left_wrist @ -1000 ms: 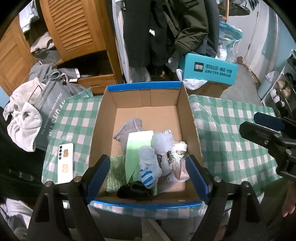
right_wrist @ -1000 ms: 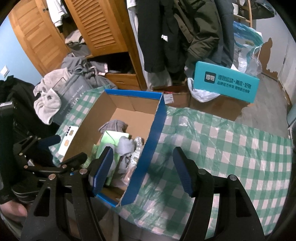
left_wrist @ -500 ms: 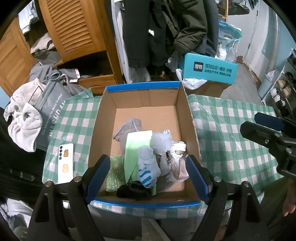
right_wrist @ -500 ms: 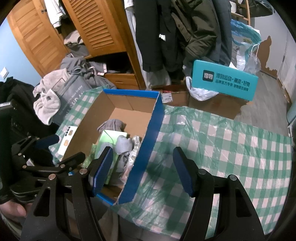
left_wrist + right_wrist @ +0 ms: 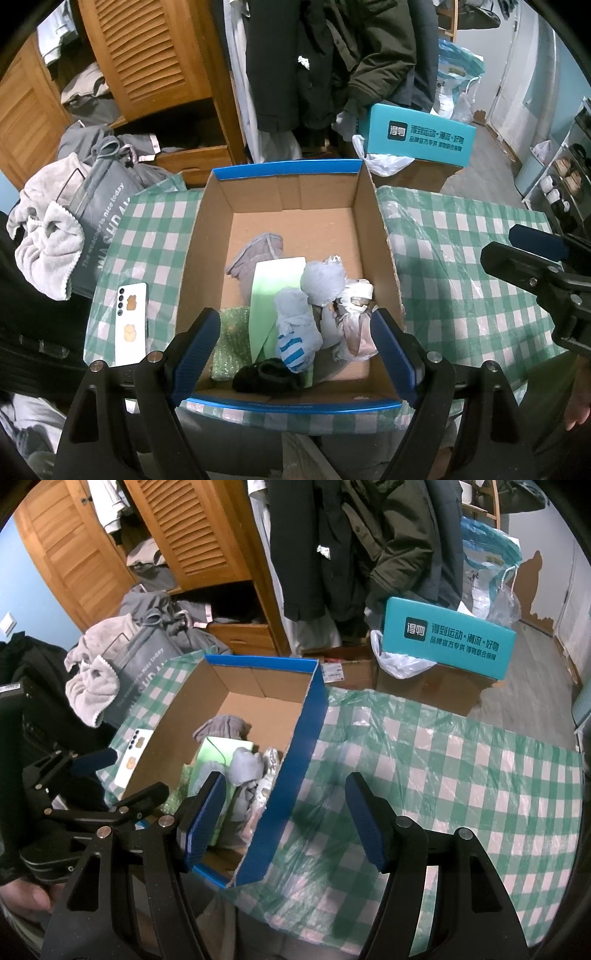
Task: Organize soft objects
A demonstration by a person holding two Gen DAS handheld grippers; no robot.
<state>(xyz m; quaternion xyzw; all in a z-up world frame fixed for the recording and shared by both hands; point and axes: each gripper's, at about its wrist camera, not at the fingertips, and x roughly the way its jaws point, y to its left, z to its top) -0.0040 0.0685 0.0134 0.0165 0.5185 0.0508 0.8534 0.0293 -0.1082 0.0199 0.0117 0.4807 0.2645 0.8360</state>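
A blue-rimmed cardboard box (image 5: 288,168) stands on the green checked tablecloth (image 5: 461,258). In it lie a grey cloth (image 5: 255,254), a pale green sheet (image 5: 275,284), grey rolled socks (image 5: 323,282), a blue-striped sock (image 5: 295,345), a black sock (image 5: 267,374), a green sponge-like pad (image 5: 231,339) and a crumpled plastic wrap (image 5: 354,325). My left gripper (image 5: 293,354) is open and empty above the box's near edge. My right gripper (image 5: 284,812) is open and empty, straddling the box's right wall (image 5: 295,760). It shows at the right of the left wrist view (image 5: 535,266).
A white phone (image 5: 130,325) lies on the cloth left of the box. A grey bag with towels (image 5: 74,218) sits further left. A teal box (image 5: 421,138), hanging coats (image 5: 332,55) and a wooden wardrobe (image 5: 147,74) stand behind the table.
Both grippers have drifted slightly; the view of the box has shifted a little. Nothing was taken hold of or let go.
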